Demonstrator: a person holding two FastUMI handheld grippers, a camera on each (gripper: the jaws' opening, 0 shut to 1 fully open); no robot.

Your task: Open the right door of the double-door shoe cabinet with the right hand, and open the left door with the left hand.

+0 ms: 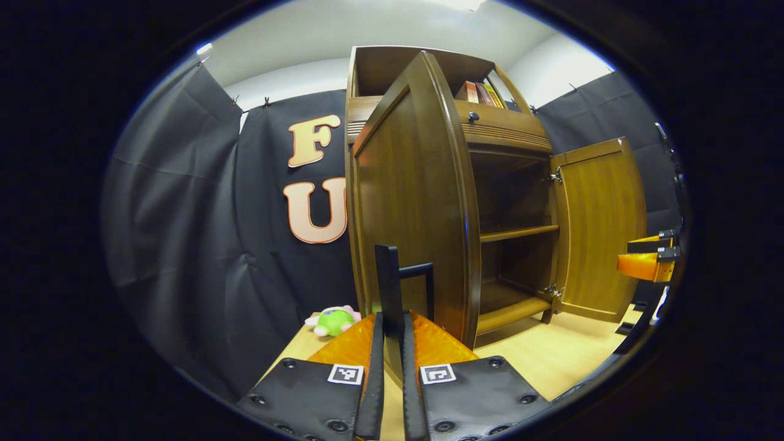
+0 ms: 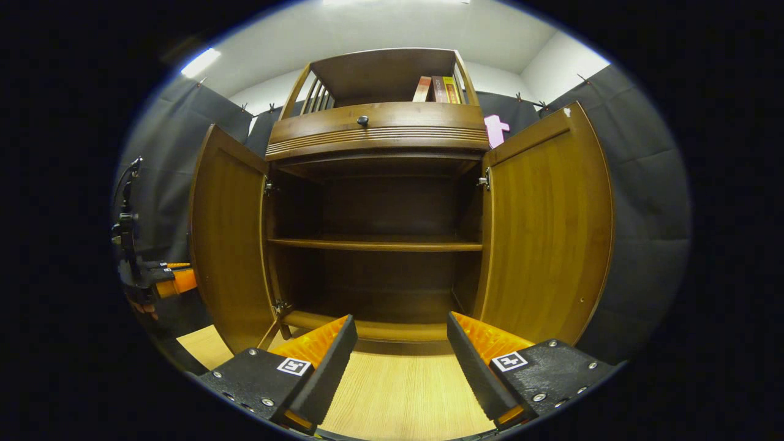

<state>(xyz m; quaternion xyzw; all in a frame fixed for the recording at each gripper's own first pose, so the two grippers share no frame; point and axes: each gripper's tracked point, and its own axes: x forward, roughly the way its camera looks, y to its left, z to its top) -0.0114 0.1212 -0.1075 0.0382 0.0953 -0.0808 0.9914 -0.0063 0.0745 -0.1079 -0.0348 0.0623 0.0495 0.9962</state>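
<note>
Nearest the lens in the left gripper view, the left gripper has its two fingers pressed together on the dark bar handle of the left door, with only the thin handle between them. That door stands swung well out from the shoe cabinet, its edge toward the camera. Past it the right door also hangs wide open, and the right gripper shows at the far right edge of this view, beside that door; its jaws cannot be judged from here.

In the right gripper view, the right gripper is spread wide and holds nothing; bare floor lies between its fingers. It faces the open cabinet head on, with the left door swung out on one side and the right door on the other. Inside are a single middle shelf and a dark bottom compartment. Above the doors runs a ribbed drawer front with a small dark knob, and on the open top shelf stand a few books. The left gripper shows at the left edge, just outside the left door.

The cabinet stands on a pale wood-grain floor. A small green and pink plush toy lies on that floor near the cabinet's left side, against the black cloth wall. Black cloth hangs on both sides, clipped up below a white wall and ceiling, where a light glows.
</note>
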